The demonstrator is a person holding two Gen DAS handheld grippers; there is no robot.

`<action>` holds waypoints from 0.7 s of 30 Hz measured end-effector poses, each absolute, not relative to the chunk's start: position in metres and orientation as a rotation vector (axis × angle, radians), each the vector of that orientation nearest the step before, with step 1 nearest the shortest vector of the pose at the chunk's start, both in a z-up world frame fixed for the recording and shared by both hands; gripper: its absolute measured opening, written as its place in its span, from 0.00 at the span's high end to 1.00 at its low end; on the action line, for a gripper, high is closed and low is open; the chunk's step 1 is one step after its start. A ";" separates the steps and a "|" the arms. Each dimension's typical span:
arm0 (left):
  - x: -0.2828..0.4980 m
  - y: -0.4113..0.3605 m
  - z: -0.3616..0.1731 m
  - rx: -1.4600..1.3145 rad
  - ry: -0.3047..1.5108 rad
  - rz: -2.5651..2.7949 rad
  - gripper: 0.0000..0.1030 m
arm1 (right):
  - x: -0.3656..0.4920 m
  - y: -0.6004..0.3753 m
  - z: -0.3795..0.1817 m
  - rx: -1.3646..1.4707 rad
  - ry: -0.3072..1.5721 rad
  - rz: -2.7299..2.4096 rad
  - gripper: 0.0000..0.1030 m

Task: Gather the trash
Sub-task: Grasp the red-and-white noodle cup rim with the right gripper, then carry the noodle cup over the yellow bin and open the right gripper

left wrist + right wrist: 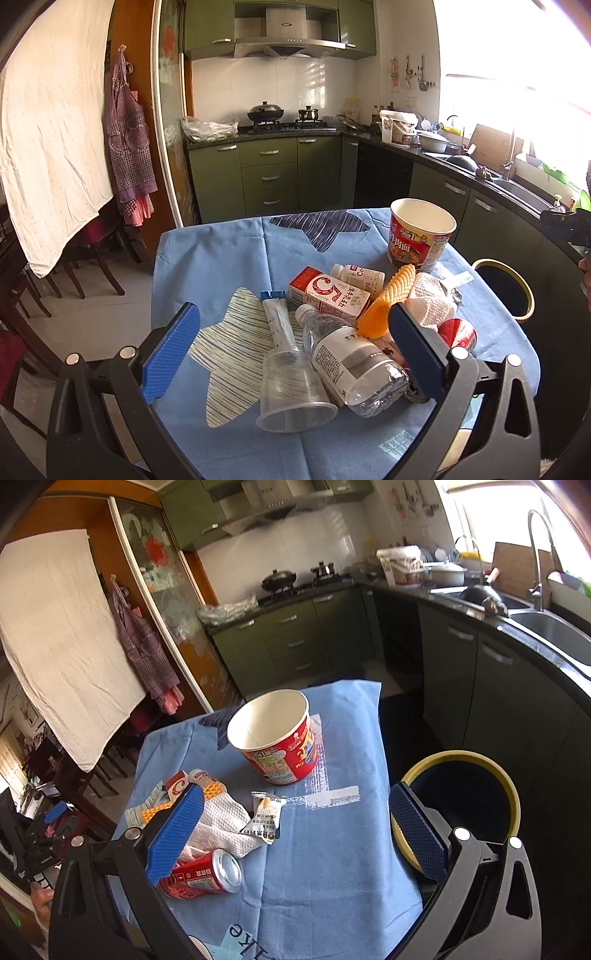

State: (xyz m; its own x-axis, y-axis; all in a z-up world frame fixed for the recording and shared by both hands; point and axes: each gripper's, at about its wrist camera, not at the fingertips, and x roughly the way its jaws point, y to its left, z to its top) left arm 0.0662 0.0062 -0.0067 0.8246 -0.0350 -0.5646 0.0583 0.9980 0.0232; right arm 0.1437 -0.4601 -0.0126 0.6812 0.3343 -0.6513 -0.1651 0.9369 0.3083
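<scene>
Milk carton [328, 295], just in front of the noodle cup [421, 236]: large red "5", dark Chinese characters on the white side, not clear enough to transcribe.

White bottle [356, 273] behind the carton: letters "Co" beside a red patch.

Noodle cup: Chinese characters on the red wall, including "面"; fine print too small.

Water bottle [351, 358]: label print, too small.

Wrapper [264, 818] in front of the cup: printed code, digits blurred.

Can [201, 875]: white Chinese characters, unreadable.

Tablecloth [332, 849], near edge: letters "ke", seen upside down.
</scene>
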 end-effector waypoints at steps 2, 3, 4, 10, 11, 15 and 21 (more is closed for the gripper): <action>0.078 0.011 -0.008 0.027 0.630 -0.056 0.06 | 0.177 -0.450 -0.018 0.210 0.848 0.294 0.04; 0.084 0.012 -0.009 0.023 0.643 -0.055 0.06 | 0.193 -0.446 -0.022 0.206 0.879 0.290 0.04; 0.090 0.014 -0.010 0.019 0.658 -0.056 0.06 | 0.208 -0.443 -0.025 0.203 0.907 0.286 0.06; 0.124 0.019 -0.020 -0.002 0.713 -0.082 0.06 | 0.292 -0.424 -0.057 0.207 1.047 0.258 0.29; 0.130 0.019 -0.021 -0.003 0.715 -0.081 0.06 | 0.303 -0.422 -0.062 0.213 1.066 0.258 0.31; 0.152 0.021 -0.024 -0.009 0.718 -0.092 0.06 | 0.337 -0.413 -0.081 0.211 1.108 0.227 0.51; 0.180 0.018 -0.023 0.004 0.692 -0.115 0.06 | 0.369 -0.403 -0.101 0.174 1.169 0.177 0.68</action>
